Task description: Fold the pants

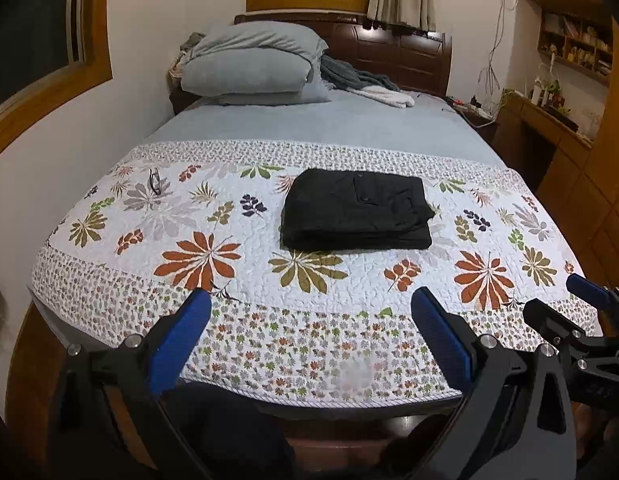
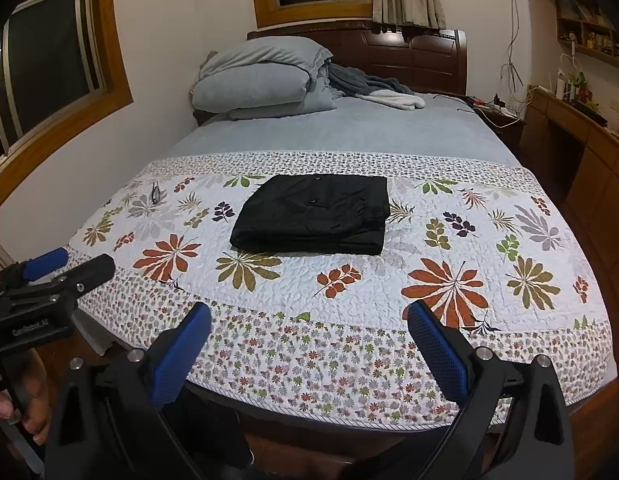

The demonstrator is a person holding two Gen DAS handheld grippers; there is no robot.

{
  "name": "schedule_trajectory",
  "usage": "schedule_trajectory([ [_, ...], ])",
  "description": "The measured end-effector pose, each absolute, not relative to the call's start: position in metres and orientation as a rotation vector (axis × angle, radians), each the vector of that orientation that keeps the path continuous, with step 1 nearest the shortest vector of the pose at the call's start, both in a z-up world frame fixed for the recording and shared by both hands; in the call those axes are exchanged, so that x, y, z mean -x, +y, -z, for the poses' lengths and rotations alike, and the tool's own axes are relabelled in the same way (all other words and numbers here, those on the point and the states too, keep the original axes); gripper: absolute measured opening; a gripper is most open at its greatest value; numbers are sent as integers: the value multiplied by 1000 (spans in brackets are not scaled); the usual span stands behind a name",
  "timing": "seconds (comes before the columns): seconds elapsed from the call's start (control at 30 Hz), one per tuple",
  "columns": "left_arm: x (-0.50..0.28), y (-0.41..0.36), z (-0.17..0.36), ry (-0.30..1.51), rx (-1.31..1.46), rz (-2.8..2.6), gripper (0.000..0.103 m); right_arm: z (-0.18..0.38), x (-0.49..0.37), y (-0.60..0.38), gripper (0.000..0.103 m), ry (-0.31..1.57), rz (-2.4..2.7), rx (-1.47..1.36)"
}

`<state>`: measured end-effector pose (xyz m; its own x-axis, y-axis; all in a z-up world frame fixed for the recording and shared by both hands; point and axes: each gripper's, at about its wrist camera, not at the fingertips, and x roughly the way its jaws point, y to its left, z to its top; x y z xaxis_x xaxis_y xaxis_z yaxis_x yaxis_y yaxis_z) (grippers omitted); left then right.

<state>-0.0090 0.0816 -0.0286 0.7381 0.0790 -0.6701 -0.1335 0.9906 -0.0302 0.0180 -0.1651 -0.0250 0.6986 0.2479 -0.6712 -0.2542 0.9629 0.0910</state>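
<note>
Pants (image 1: pixel 356 210) lie folded mid-quilt (image 1: pixel 269 272); left gripper (image 1: pixel 309 332) and right gripper (image 2: pixel 309 336) both released, empty, at the foot edge. I'd risk snagging the stack and undoing it.

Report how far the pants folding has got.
Done: the black pants lie as a compact folded rectangle on the floral quilt. In hand: nothing; the left gripper and right gripper are both open, short of the bundle. Left: apparently nothing.

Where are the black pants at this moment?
The folded black pants lie mid-frame in both views on the floral quilt, beyond both open grippers, right of the eyeglasses.
</note>
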Motion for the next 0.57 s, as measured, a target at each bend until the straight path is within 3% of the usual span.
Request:
schedule_trajectory([
  [0.57, 17, 81, 21, 740, 90, -100, 100, 16, -8, -168, 99, 728, -270, 9],
])
